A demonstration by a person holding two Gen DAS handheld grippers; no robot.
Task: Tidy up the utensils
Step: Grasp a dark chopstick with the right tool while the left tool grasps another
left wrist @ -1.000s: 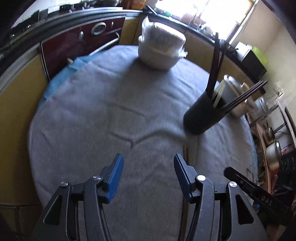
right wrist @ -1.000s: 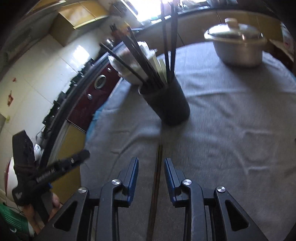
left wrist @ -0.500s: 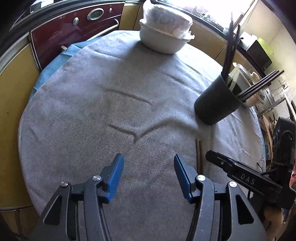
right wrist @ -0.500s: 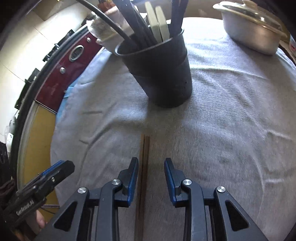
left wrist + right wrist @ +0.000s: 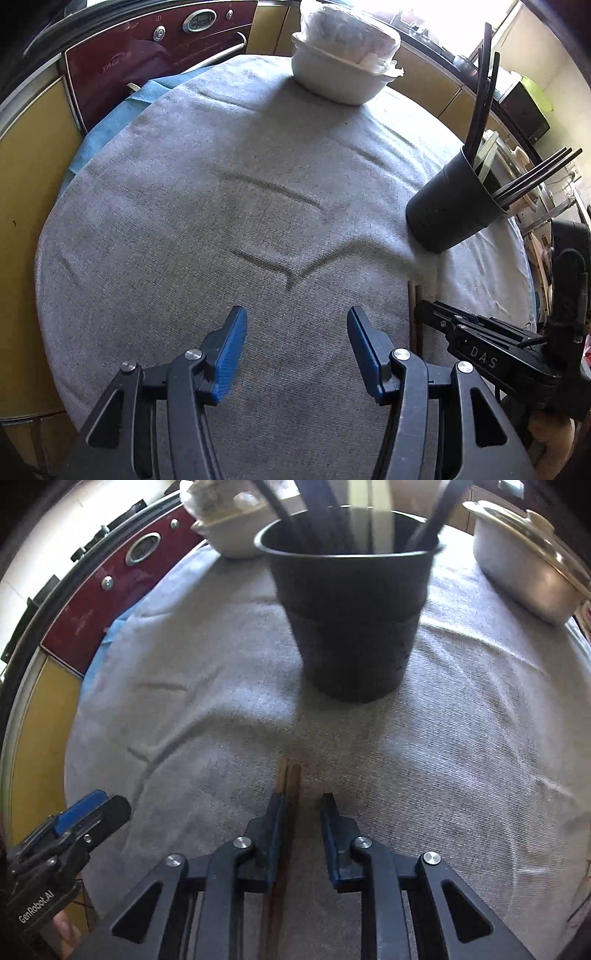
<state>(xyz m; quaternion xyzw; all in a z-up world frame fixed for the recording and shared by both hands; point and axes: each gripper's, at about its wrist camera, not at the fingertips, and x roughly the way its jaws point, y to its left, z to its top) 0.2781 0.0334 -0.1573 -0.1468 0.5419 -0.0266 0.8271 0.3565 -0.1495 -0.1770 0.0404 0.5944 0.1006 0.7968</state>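
A pair of brown wooden chopsticks (image 5: 289, 779) lies flat on the grey cloth, its far tips pointing at a black utensil cup (image 5: 352, 620). The cup holds several black chopsticks and pale flat utensils. My right gripper (image 5: 302, 805) is open and low over the cloth, with the chopsticks between its fingers, close to the left one. In the left wrist view the chopsticks (image 5: 413, 306) lie beside the right gripper's body, and the cup (image 5: 450, 206) stands at the right. My left gripper (image 5: 293, 328) is open and empty above bare cloth.
A white covered bowl (image 5: 343, 70) stands at the table's far edge. A lidded metal pot (image 5: 528, 557) stands right of the cup. The round table (image 5: 184, 221) is draped in grey cloth; a red oven front (image 5: 147, 55) and yellow cabinets lie beyond.
My right gripper has moved forward and down toward the cup, so the wooden chopsticks now lie between its fingers. My left gripper has tilted down toward the table.
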